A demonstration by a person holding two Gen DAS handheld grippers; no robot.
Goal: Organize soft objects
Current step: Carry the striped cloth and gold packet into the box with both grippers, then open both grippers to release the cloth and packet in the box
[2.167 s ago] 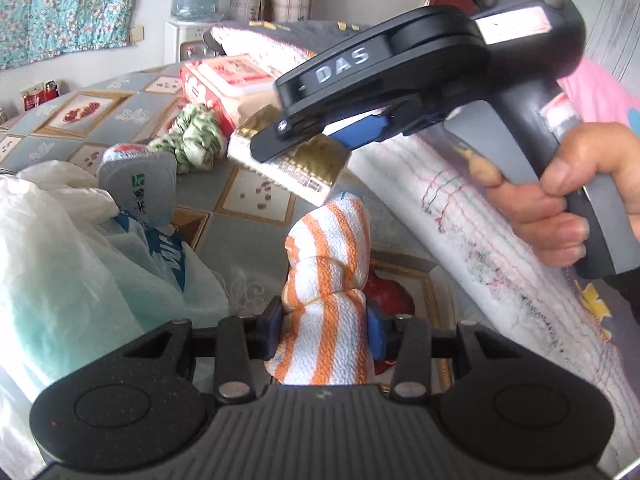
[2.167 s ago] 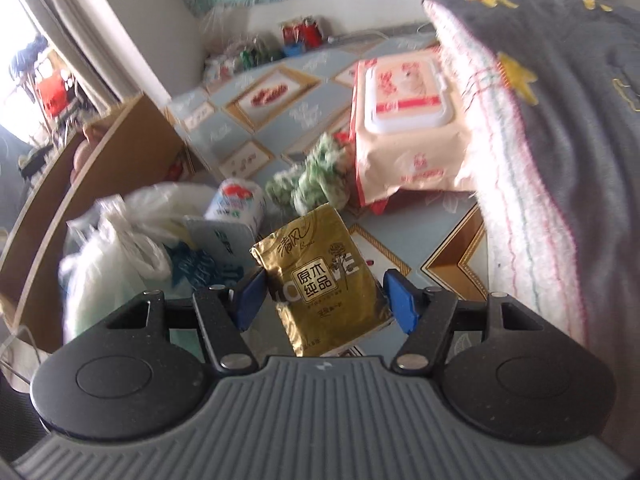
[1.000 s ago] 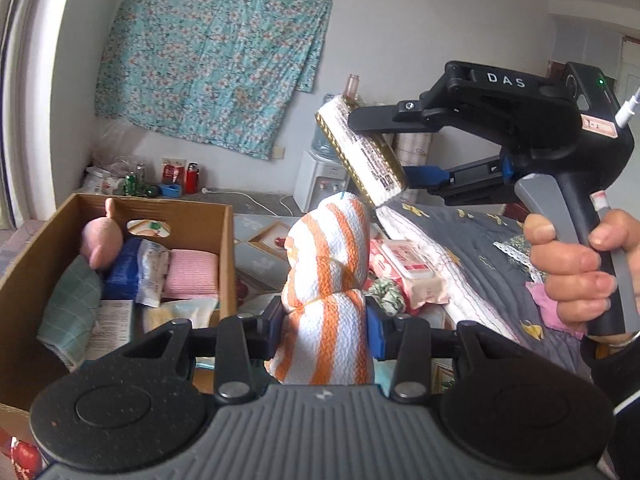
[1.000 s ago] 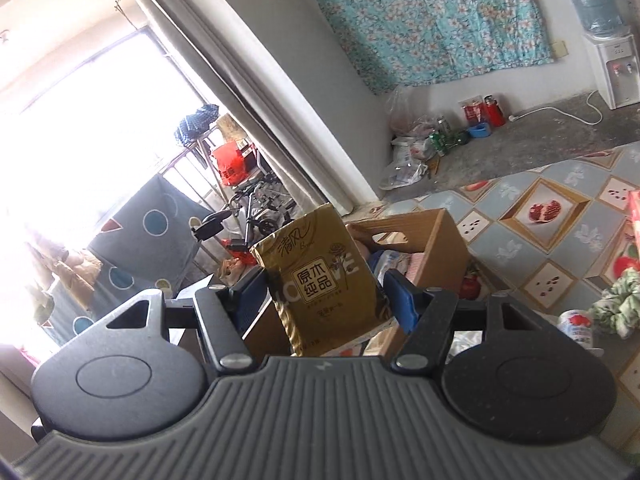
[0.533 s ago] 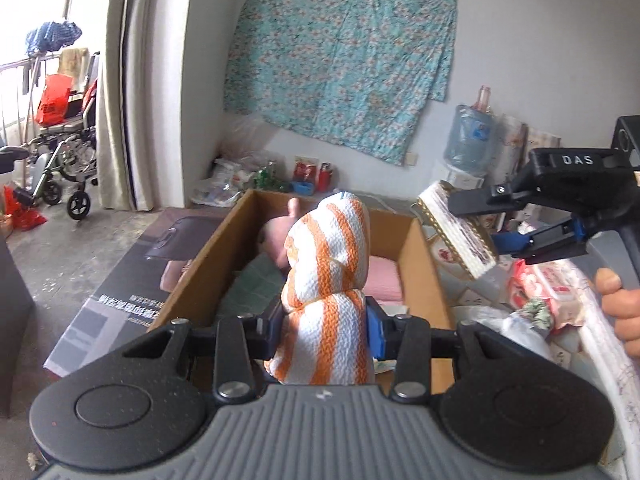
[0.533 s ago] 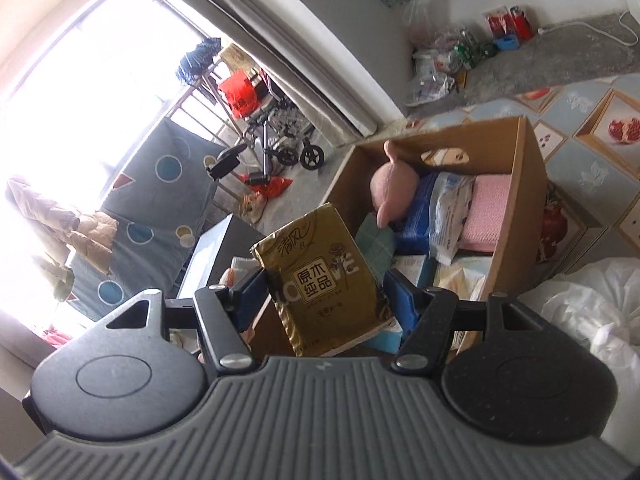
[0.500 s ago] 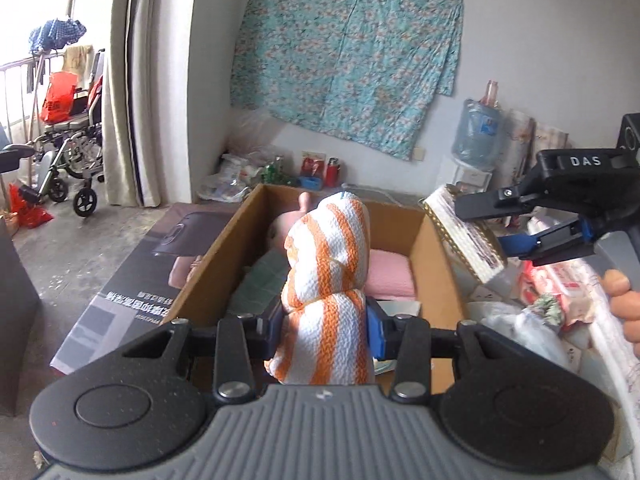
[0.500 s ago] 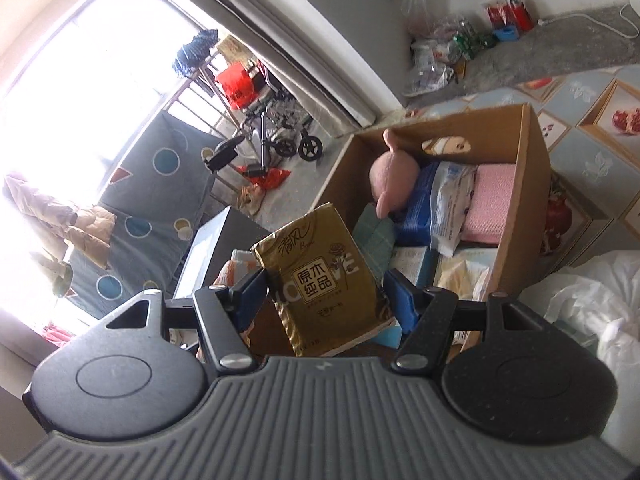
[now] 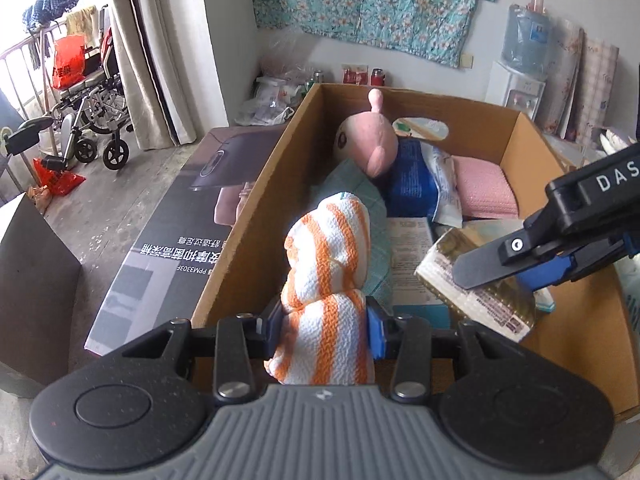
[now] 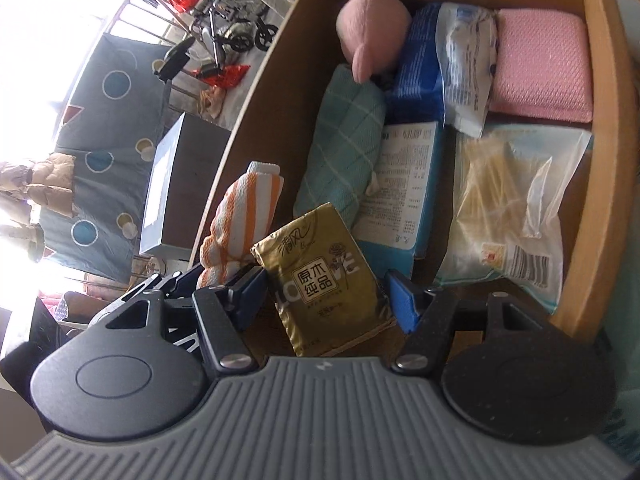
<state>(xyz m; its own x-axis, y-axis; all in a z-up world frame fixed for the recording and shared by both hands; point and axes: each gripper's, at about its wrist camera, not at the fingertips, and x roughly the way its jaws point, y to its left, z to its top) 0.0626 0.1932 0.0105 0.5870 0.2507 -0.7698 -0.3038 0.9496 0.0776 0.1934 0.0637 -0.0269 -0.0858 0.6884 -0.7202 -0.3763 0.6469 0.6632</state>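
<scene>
Two hand-held claws over an open brown cardboard box (image 9: pixel 256 200), seen from each wrist camera. The left claw (image 9: pixel 325 322) is clamped on a rolled orange-and-white striped towel (image 9: pixel 326 276), its blue pads pressing the roll on both sides; the roll stands upright above the near left corner of the box. The right claw (image 10: pixel 325 292) grips a gold foil pack of tissues (image 10: pixel 324 280) across its width, and in the left wrist view this pack (image 9: pixel 476 292) hangs over the near right part of the box interior.

Already lying in the box: a pink plush toy (image 10: pixel 370 20) at the far end, a folded teal checked cloth (image 10: pixel 344 144) along the left wall, a blue plastic-wrapped pack (image 10: pixel 420 64), a folded pink knit cloth (image 10: pixel 540 64) against the right wall, a white printed carton (image 10: pixel 404 176), and a clear bag of pale yellow contents (image 10: pixel 508 200).

Judged progress: well advanced, since much of the box floor is covered. The step in hand appears to be lowering the two carried items into the remaining space near the front wall; neither is released yet. Whether more soft objects remain outside the box cannot be told from these views.
</scene>
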